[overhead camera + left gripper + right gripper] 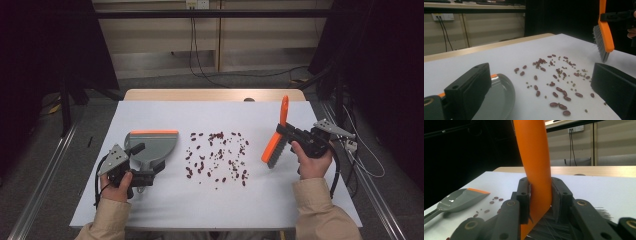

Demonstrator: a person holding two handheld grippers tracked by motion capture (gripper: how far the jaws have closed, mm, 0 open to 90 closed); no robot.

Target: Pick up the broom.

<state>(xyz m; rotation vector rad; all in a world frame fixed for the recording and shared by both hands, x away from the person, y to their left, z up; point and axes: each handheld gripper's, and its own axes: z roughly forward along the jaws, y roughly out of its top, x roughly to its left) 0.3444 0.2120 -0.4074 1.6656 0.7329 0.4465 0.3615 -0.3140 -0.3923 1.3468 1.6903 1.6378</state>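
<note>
Brush raised over scattered beans, dustpan waiting on the table

The right tongs were clamped on the orange handle of the brush, both pads pressed against it in the right gripper view, and the brush hung tilted with its grey bristles down, above the white table just to the right of the beans. The red-brown beans, with some smaller dark bits among them, lay strewn across the middle of the table, between brush and dustpan. The grey dustpan, orange strip along its far lip, rested flat to the left of the beans, its handle pointing toward the person. The left tongs sat at that handle; the left gripper view showed the jaws standing wide, but whether they pressed on the handle could not be told.
</note>
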